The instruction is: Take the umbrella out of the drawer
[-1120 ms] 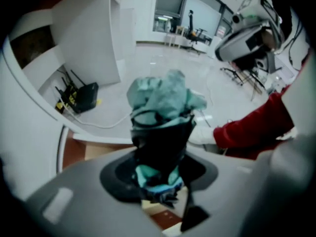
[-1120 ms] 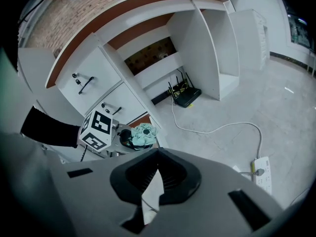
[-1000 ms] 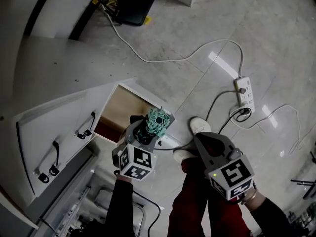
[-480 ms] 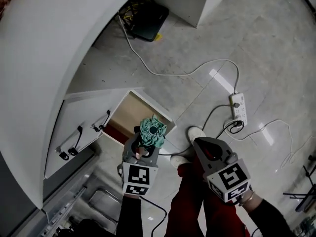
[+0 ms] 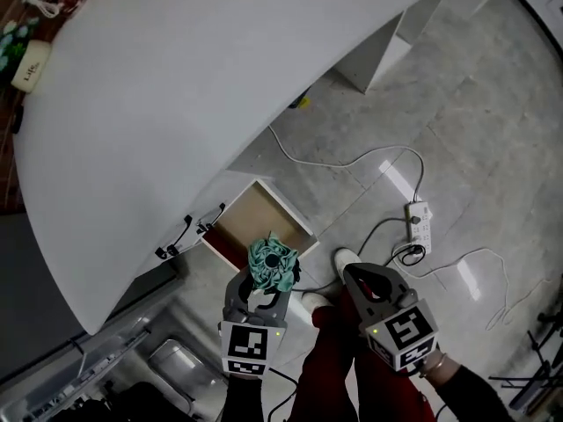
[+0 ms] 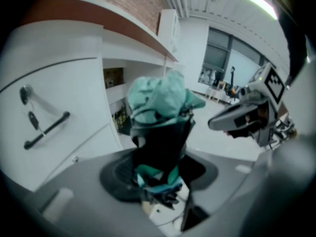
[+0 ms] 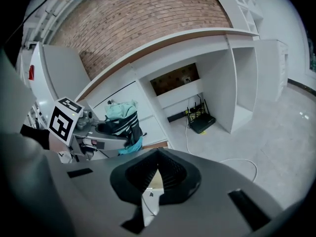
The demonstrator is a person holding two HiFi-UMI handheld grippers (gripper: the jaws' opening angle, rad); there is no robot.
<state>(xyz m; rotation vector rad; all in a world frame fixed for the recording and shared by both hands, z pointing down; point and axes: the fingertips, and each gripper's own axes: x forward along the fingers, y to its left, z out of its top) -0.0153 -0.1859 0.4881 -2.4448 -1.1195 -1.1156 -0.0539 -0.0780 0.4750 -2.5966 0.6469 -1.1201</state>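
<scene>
Folded teal umbrella (image 5: 271, 265) clamped upright in left claw (image 5: 263, 283), clear of open drawer (image 5: 256, 219); right claw (image 5: 351, 276) closed, empty

Umbrella (image 5: 271, 266) sits in the left gripper (image 5: 262, 283) before the drawer (image 5: 255, 220), right gripper (image 5: 350, 274) beside.

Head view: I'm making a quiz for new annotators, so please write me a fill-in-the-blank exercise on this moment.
1. The left claw is shut on a bunched teal ____.
2. The right claw is shut and holds ____.
3. The drawer below the claws stands ____.
Missing words: umbrella; nothing; open.
</scene>
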